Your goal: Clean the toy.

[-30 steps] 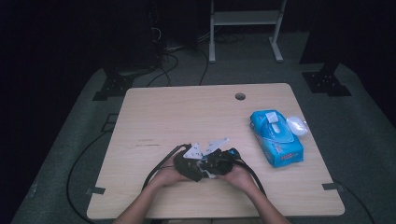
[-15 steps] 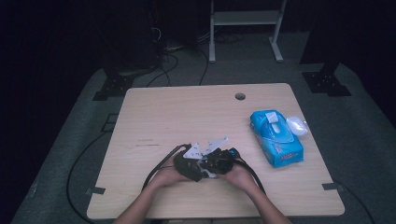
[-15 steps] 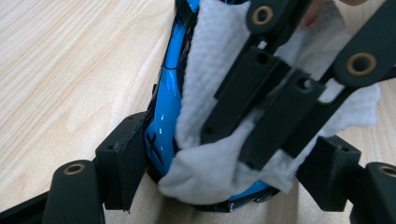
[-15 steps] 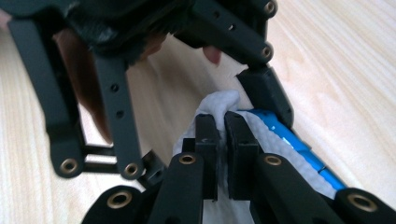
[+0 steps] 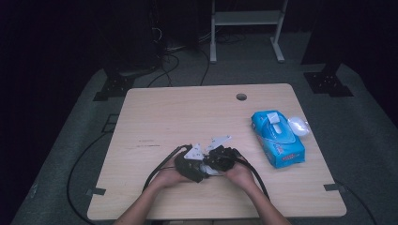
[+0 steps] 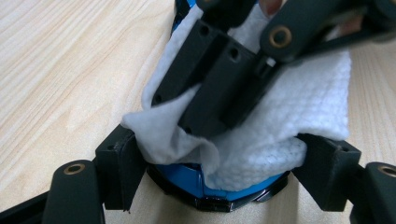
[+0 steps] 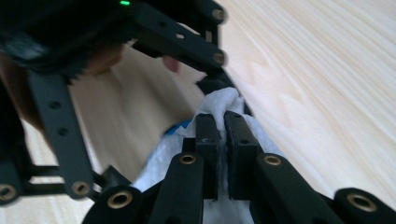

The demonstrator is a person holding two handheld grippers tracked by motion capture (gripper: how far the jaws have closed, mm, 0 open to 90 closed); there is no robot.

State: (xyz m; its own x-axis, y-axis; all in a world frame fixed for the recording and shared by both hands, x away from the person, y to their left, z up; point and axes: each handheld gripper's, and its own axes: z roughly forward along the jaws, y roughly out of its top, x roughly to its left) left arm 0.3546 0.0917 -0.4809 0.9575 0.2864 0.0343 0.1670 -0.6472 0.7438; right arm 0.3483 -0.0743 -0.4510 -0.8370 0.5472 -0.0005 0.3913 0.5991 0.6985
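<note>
Your left gripper [image 6: 219, 163] clamped around a blue round object [image 6: 196, 179], your right gripper [image 7: 222, 133] pinching the white wipe [image 6: 299, 107] over it, near table [image 5: 187, 108] edge.

A light wooden rectangular table [image 5: 187, 112] with a round cable hole [image 5: 241, 97] stood on grey carpet floor [image 5: 80, 140]. Behind it stood a white metal frame [image 5: 246, 21] among black cables [image 5: 178, 61]. The room was dark.

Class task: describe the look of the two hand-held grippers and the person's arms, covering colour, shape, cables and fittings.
Both the left gripper and the right gripper are black, with blocky jaws on bars joined by brass-coloured rivets. Each carries a grey three-cornered plate and trails a black cable. A green light glows on the left one. The forearms are bare, without sleeves.
</note>
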